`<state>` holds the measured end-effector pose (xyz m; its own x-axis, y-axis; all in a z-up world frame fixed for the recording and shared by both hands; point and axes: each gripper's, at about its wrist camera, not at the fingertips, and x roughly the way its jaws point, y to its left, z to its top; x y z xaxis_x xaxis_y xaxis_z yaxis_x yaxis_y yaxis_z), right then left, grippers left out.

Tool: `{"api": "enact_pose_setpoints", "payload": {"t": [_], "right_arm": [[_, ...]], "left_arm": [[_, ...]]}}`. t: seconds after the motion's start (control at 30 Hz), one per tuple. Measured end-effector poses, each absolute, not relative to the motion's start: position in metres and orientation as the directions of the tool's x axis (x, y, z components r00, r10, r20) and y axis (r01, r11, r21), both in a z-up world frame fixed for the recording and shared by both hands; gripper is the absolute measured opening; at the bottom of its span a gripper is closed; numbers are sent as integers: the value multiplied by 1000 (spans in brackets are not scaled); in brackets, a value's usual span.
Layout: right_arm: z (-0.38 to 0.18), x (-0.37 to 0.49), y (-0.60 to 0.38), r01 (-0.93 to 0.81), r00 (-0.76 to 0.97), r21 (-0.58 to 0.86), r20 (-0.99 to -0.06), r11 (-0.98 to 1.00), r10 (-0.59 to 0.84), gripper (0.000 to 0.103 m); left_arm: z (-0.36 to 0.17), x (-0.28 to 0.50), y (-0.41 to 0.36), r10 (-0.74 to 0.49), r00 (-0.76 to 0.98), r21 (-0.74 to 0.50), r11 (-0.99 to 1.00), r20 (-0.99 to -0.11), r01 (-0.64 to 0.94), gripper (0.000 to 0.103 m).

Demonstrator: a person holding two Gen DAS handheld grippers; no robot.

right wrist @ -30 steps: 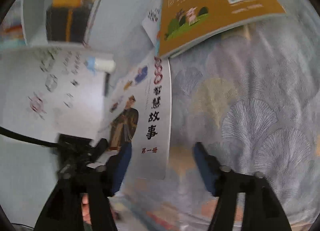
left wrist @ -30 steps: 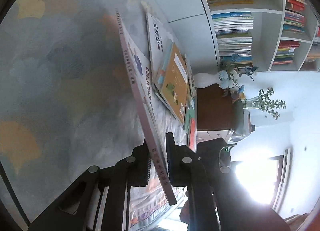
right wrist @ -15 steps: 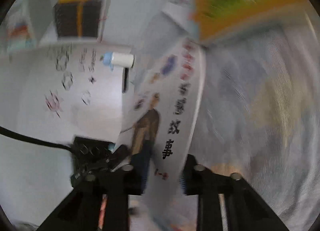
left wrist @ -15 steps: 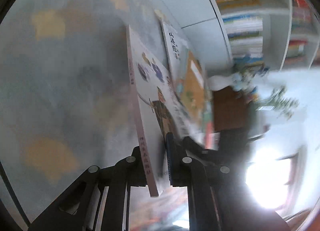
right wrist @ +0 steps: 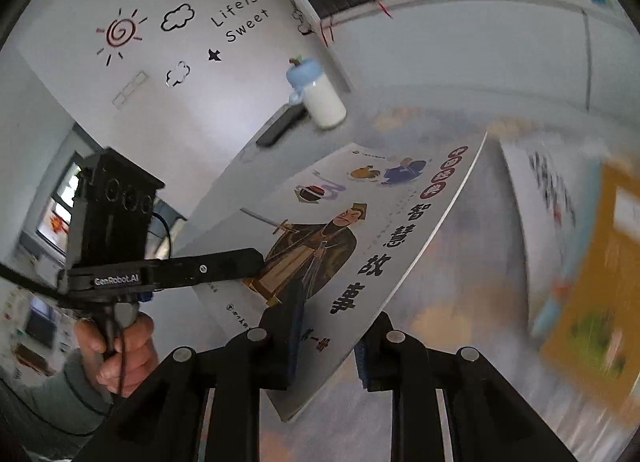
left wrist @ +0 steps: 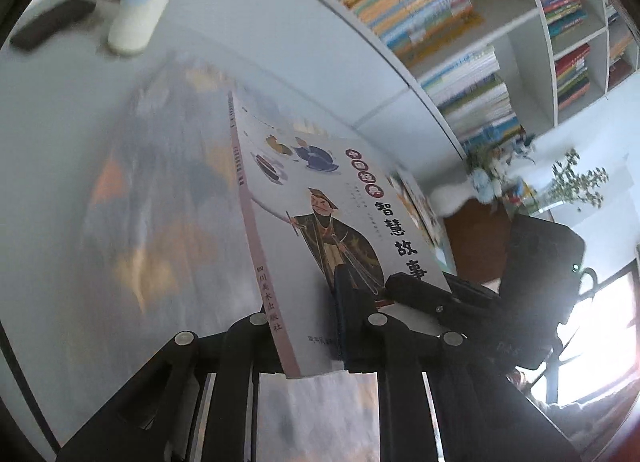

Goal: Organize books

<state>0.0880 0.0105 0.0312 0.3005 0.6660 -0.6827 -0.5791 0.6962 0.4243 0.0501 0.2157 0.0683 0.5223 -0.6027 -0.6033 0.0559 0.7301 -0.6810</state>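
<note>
- Left hand-held gripper: black, rigid fingers closed tight on the spine-side bottom corner of the storybook. One finger sits behind the book, the other presses flat on the front cover.
- Right hand-held gripper: also clamped on the same storybook, at the bottom edge near the open side. Blue ribbed pads grip both faces.
- The left unit shows in the right view: boxy black body, long flat finger lying across the cover, held by a bare hand on the handle.
- Storybook: thin softcover, glossy white front with a robed figure and large black Chinese title; narrow pinkish spine with vertical print. It is lifted off the surface and tilted, held between both grippers.
- Under it: desk covered in a grey cloth with scalloped fan pattern and orange patches, blurred.
- To the right on the cloth: other flat books, one with a mustard-yellow cover, one white; blurred.
- Further back on the bare white part of the desk: cylindrical white bottle with pale blue cap, just beside a flat dark rectangular object.
- Behind: white cube bookshelf, packed with colourful book stacks.
- Wall with black line-art decals: clouds, a sun, "Life is Sweet".
</note>
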Motion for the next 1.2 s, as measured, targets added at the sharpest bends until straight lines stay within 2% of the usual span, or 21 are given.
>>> {"api": "enact_pose_setpoints", "payload": {"t": [0.13,0.27,0.4,0.43,0.53,0.63,0.67,0.8,0.87,0.93,1.2], "right_arm": [[31,133,34,-589,343,367,-693,720,634,22],[14,169,54,-580,362,322,-720,748,592,23],[-8,187,65,-564,353,313,-745,764,566,23],[-13,189,63,-558,344,326,-745,763,571,23],[-24,191,62,-539,323,354,-751,764,576,23],[-40,192,64,-509,301,361,-776,781,555,24],[-43,191,63,-498,293,365,-784,787,548,24],[-57,197,61,-460,276,359,-811,812,515,27],[-55,202,60,-442,258,387,-809,809,528,36],[-54,203,59,-434,241,396,-815,809,528,38],[-51,170,32,-401,231,432,-806,808,546,38]], "left_arm": [[55,83,228,-564,549,-664,747,-617,22,14],[42,111,225,-472,546,-559,829,-693,7,15],[29,120,230,-455,533,-540,841,-714,-6,15],[26,120,230,-452,529,-537,844,-718,-7,15],[13,120,234,-438,497,-528,848,-749,-48,24],[-3,116,243,-430,460,-526,845,-777,-99,25],[-6,113,246,-418,450,-517,847,-789,-121,22],[-4,99,254,-399,457,-510,848,-795,-146,24],[-1,90,257,-382,458,-496,853,-803,-159,24],[-2,83,261,-368,453,-483,860,-812,-168,24],[16,61,251,-335,447,-439,886,-829,-151,24]]}}
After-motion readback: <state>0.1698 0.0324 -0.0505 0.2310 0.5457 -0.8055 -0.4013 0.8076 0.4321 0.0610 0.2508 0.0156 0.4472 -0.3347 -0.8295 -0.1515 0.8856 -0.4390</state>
